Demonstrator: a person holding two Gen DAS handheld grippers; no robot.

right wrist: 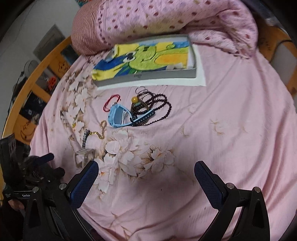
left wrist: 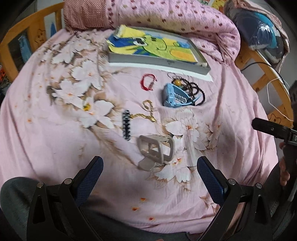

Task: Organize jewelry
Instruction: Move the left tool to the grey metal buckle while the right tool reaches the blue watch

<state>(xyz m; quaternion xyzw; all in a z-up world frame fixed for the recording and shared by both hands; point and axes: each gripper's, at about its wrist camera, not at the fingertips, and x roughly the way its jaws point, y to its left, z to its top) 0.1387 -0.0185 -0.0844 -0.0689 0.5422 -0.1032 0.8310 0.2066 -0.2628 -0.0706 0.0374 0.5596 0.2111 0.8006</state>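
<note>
Jewelry lies on a pink floral bedsheet [left wrist: 232, 103]. A beige hair claw clip [left wrist: 156, 150] sits just ahead of my open left gripper [left wrist: 149, 166]. Beyond it lie a dark beaded hair clip [left wrist: 126, 125], a gold chain [left wrist: 148, 111], a red string bracelet [left wrist: 147, 82], a blue watch [left wrist: 174, 96] and a dark bead necklace [left wrist: 194, 89]. A grey tray [left wrist: 157, 62] lined with a yellow-green cartoon cloth stands behind them. My right gripper [right wrist: 146, 172] is open and empty over bare sheet, with the watch [right wrist: 122, 116] and bead necklace [right wrist: 157, 105] further ahead.
A pink dotted blanket [left wrist: 176, 16] is bunched behind the tray. Wooden bed rails [left wrist: 27, 31] curve along both sides. A white cable [left wrist: 278, 103] hangs at the right rail. The left gripper shows at the left edge of the right wrist view [right wrist: 39, 159].
</note>
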